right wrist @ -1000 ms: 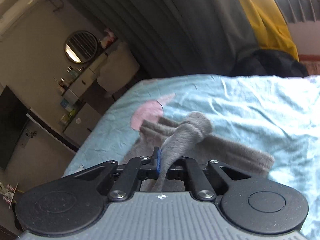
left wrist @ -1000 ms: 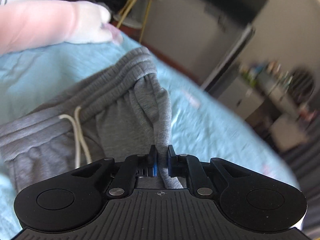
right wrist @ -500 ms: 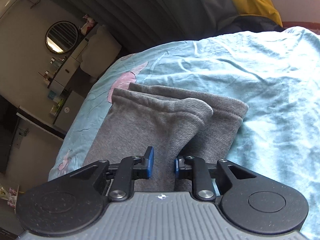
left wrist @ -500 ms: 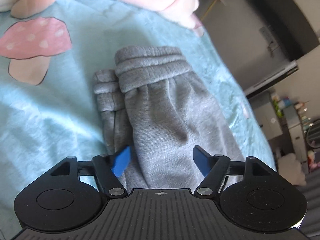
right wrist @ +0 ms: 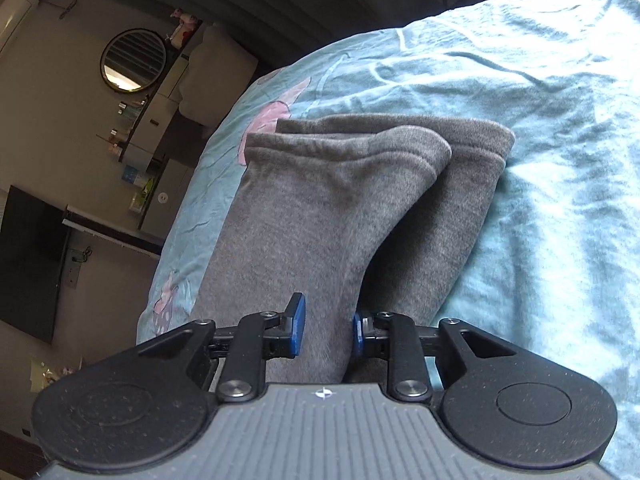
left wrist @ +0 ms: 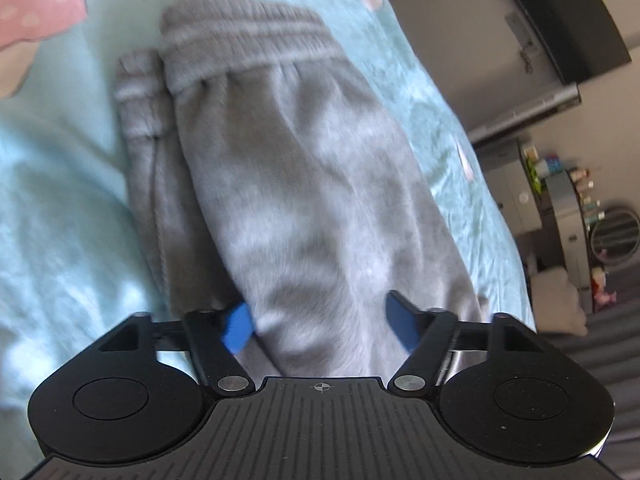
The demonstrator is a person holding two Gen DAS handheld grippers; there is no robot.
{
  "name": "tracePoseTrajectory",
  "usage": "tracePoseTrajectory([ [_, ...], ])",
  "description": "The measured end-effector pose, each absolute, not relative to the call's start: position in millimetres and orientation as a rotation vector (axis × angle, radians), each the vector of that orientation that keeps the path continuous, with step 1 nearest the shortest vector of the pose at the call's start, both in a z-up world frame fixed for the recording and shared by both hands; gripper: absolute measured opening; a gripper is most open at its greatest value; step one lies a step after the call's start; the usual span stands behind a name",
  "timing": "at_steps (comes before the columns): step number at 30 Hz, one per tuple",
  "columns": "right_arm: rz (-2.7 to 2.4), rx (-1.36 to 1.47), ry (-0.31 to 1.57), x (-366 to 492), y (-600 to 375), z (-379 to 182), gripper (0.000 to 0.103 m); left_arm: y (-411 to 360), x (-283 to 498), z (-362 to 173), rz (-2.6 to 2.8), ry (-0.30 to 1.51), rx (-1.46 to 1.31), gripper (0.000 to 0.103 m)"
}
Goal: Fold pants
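Observation:
Grey sweatpants (left wrist: pixel 304 184) lie folded lengthwise on a light blue bedsheet (left wrist: pixel 60 208), the ribbed waistband (left wrist: pixel 244 40) at the far end in the left wrist view. My left gripper (left wrist: pixel 320 326) is wide open just above the cloth, holding nothing. In the right wrist view the pants (right wrist: pixel 320 208) show their two leg cuffs (right wrist: pixel 348 148) stacked, the upper leg slightly offset from the lower. My right gripper (right wrist: pixel 326 330) is partly open, its blue pads either side of a ridge of grey cloth without pinching it.
The sheet has pink mushroom prints (left wrist: pixel 36 8). The bed edge drops off toward a TV wall and a dresser with bottles (left wrist: pixel 560 168). A round mirror (right wrist: pixel 134 60), a cabinet and dark curtains stand beyond the bed in the right wrist view.
Both grippers were shut on grey cloth a second ago. They have laid the fold down and opened. The left one has moved closer over the pants; the right jaws have widened.

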State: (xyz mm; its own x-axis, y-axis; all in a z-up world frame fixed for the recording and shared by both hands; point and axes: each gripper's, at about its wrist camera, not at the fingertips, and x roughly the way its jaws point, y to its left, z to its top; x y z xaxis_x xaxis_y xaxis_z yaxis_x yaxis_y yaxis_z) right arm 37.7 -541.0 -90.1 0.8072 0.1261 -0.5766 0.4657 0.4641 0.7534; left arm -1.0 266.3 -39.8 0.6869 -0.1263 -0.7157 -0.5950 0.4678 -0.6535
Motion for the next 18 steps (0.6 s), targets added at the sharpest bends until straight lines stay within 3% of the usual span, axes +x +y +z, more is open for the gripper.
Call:
tracePoseTrajectory([
  [2,-0.226,1.099,0.624,40,-540,-90,0.023,262,6,-44,0.298,0.852,-1.059,0.051],
  [4,-0.23,1.1,0.621,43,-539,-90,0.015,261,11,-44,0.311,0.883,-1.057,0.039],
  [8,-0.255,1.054,0.631,50,-535,-89,0.01,261,9,-46,0.313,0.885,-1.108,0.023],
  [11,-0.276,1.036,0.634,53,-536,-86,0.008,261,2,-42,0.321,0.865,-1.118,0.017],
  [18,-0.357,0.793,0.548,50,-531,-36,0.004,243,-6,1,0.307,0.808,-0.985,0.016],
])
